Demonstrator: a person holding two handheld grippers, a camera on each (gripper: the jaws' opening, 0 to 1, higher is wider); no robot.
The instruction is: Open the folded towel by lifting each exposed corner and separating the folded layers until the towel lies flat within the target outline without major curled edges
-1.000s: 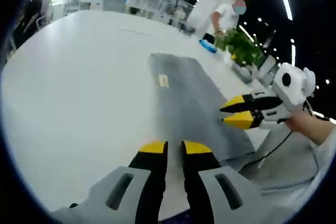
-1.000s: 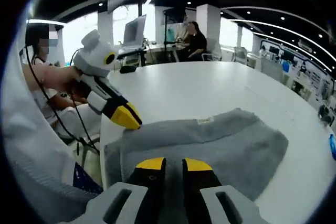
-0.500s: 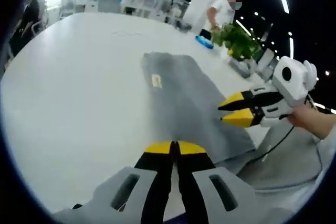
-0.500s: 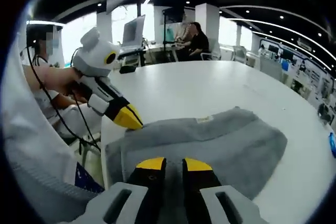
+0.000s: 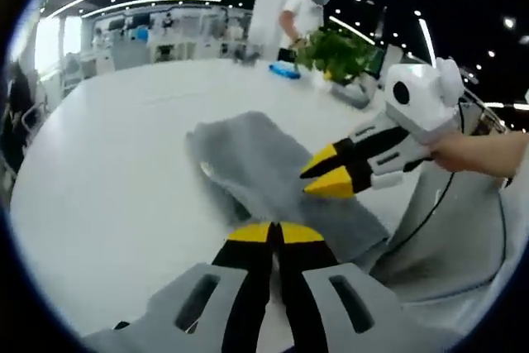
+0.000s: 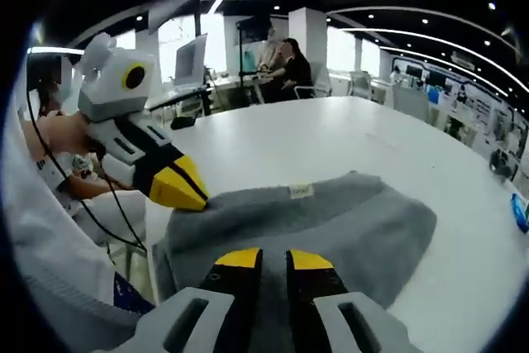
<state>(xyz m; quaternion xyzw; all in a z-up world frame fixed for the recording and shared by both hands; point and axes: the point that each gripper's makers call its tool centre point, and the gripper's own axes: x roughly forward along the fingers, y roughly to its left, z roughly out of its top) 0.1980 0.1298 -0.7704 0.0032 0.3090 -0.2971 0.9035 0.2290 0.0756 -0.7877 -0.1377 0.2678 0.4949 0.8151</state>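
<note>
A grey folded towel (image 5: 256, 155) with a small white label (image 5: 207, 169) lies on the white table (image 5: 107, 163). My left gripper (image 5: 275, 233) is shut, its yellow tips pinched together at the towel's near corner. In the right gripper view the towel (image 6: 331, 221) spreads ahead, and the left gripper (image 6: 186, 192) meets its left corner, which is slightly raised. My right gripper (image 6: 274, 258) stands open with a narrow gap, just over the towel's near edge. The left gripper view has the right gripper (image 5: 318, 178) coming in from the right above the towel, tips apart.
The table's near edge runs just behind both grippers, with a cable (image 5: 438, 204) hanging past it. A green plant (image 5: 335, 51) and a blue object (image 5: 283, 72) sit at the far side. One person stands (image 5: 302, 14) beyond; another is seated (image 6: 293, 68) at desks.
My left gripper's jaws have gone from apart to pinched together at the towel's corner. Both views have shifted with the hands. The right gripper stays open over the towel.
</note>
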